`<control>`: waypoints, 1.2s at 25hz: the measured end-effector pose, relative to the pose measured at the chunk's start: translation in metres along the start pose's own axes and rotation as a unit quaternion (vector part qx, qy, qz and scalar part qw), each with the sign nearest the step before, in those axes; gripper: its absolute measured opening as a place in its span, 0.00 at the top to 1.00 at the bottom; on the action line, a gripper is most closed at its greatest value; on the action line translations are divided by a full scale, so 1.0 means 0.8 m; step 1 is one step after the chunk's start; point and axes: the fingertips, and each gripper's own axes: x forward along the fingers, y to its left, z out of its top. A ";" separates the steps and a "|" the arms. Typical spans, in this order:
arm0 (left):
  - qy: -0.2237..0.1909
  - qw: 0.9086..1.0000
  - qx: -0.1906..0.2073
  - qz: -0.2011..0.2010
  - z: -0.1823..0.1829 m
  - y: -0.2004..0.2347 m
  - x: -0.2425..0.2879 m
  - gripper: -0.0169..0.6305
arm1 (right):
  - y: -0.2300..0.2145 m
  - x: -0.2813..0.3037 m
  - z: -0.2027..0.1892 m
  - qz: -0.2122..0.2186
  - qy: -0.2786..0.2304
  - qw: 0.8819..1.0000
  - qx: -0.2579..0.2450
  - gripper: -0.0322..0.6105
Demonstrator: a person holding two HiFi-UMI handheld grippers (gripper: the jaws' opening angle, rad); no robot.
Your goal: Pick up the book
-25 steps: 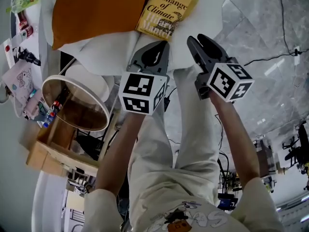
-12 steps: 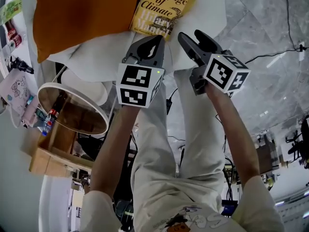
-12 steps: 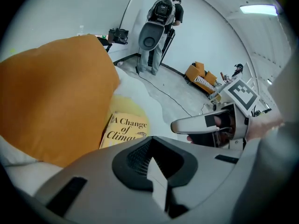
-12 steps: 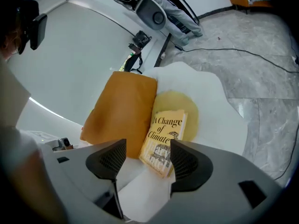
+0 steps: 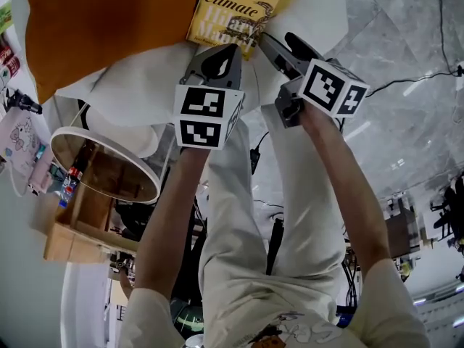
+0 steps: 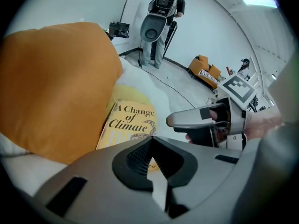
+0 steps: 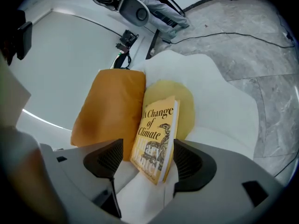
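Yellow paperback book [image 7: 156,139] with black title lettering: cover up, framed in the gap between the jaws of the right gripper [image 7: 148,164] but beyond their tips, untouched. Near corner closest to the tips, page edge toward the right-hand jaw. Resting partly on a pale yellow round cushion [image 7: 182,99] further ahead of the jaws. Alongside and apparently touching a large orange fabric pillow [image 7: 110,113] out past the left-hand jaw. All on rumpled white bedding [image 7: 224,111] spreading below and to the right of the tips.

Right jaws: spread wide and opening, no pad pressing on anything. Left gripper [image 6: 152,153]: jaws pressed together at the tips, nothing pinched; the book [image 6: 131,125] just beyond those closed tips and a little to their left.

Seen from the head: left gripper [image 5: 217,60] and right gripper [image 5: 284,49] side by side, both noses aimed at the near edge of the book [image 5: 235,9].

Step in hand, as a judgement: the approach before the grasp. No grip yet, no lift yet.

Next move, likely: carrying the open right jaws forward and down onto the near corner, one pad over the cover and one beneath. Probably calls for pressing into the soft bedding to get under. Then closing firmly and lifting clear of cushion and pillow.
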 end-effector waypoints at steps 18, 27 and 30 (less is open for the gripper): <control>0.007 0.999 -0.047 0.015 -0.041 0.021 0.056 0.96 | -0.063 0.078 -0.007 0.016 0.023 0.999 0.036 0.43; 0.008 0.998 -0.052 0.019 -0.049 0.024 0.074 0.96 | -0.072 0.110 0.002 0.033 0.036 0.998 0.026 0.43; 0.010 0.998 -0.051 0.019 -0.053 0.023 0.077 0.96 | -0.070 0.117 0.000 0.038 0.045 0.998 0.016 0.43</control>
